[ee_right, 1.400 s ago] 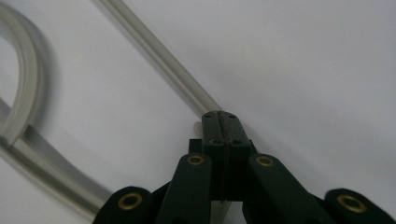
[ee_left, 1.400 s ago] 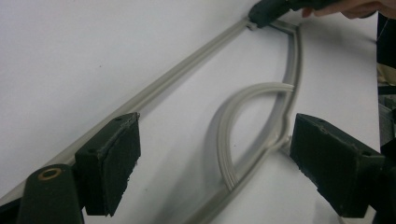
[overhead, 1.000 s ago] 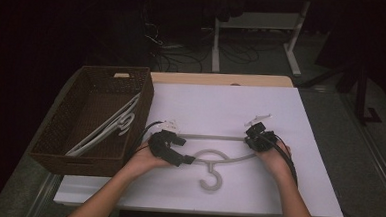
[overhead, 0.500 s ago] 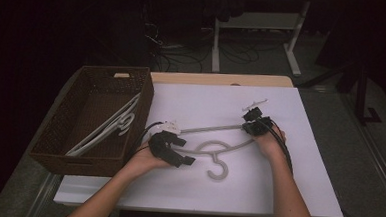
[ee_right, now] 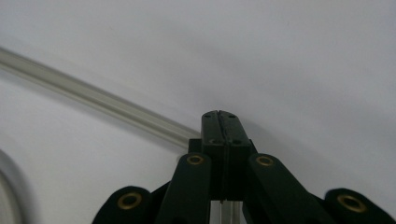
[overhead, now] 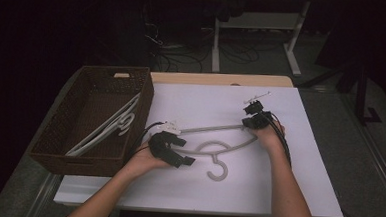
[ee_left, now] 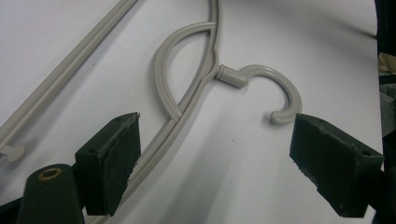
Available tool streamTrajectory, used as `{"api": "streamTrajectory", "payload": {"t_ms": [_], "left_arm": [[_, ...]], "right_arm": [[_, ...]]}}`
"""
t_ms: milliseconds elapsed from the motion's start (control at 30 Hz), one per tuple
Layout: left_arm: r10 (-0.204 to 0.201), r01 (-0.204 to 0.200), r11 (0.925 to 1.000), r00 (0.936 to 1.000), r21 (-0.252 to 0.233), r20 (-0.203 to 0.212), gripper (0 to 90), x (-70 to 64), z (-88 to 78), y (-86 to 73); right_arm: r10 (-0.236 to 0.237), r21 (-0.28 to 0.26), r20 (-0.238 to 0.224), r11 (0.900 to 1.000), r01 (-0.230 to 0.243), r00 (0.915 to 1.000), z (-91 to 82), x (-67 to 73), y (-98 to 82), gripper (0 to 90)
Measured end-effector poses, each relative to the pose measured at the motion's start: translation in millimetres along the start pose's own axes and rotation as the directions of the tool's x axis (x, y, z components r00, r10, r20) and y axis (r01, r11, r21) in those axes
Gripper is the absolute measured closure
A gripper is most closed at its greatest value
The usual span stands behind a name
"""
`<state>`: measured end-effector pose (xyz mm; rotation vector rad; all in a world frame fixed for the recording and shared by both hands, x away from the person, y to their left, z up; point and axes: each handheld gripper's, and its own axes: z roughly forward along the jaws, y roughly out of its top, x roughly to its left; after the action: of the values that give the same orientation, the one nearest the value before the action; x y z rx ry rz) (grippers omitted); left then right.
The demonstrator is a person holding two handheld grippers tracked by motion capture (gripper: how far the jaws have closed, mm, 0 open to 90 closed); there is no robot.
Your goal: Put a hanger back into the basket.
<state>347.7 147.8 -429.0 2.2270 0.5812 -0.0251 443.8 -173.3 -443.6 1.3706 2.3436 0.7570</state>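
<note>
In the high view, the right hand-held gripper [overhead: 251, 122], right of centre, had its jaws pressed together on one end of a grey plastic hanger [overhead: 214, 148]. The left hand-held gripper [overhead: 184, 151], at centre, stood spread over the hanger's other arm, not pinching it. The hanger lay flat on the white table [overhead: 301, 194], hook toward the bottom. At left sat a brown wicker basket [overhead: 51, 151] holding pale hangers [overhead: 107, 129].

A pale grey plastic clothes hanger [overhead: 214, 147] lies flat on the white table top [overhead: 306, 194], near its middle, tilted askew, its open curved hook [ee_left: 275, 91] pointing toward the near edge, straight bar farther back.
</note>
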Motion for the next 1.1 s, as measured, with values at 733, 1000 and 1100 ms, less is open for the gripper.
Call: {"api": "streamTrajectory", "payload": {"t_ms": [733, 1000, 1100], "left_arm": [[0.128, -0.117, 0.9881, 0.9854, 0.099, -0.112, 31.4, 9.7, 22.9, 12.7], [0.209, -0.186, 0.961, 0.9731, 0.205, -0.096, 49.2, 12.5, 41.5, 14.8], [0.226, -0.204, 0.9556, 0.9703, 0.213, -0.087, 58.7, 12.7, 42.3, 17.6]], "right_arm": [[-0.015, 0.137, 0.04, 0.991, 0.009, 0.9991, 8.0, 6.4, 17.2, 89.7], [-0.014, 0.135, 0.028, 0.991, 0.01, 0.9995, 8.6, 4.7, 17.6, 89.7], [-0.009, 0.135, 0.023, 0.991, 0.006, 0.9997, 8.7, 4.2, 17.5, 89.7]]}}
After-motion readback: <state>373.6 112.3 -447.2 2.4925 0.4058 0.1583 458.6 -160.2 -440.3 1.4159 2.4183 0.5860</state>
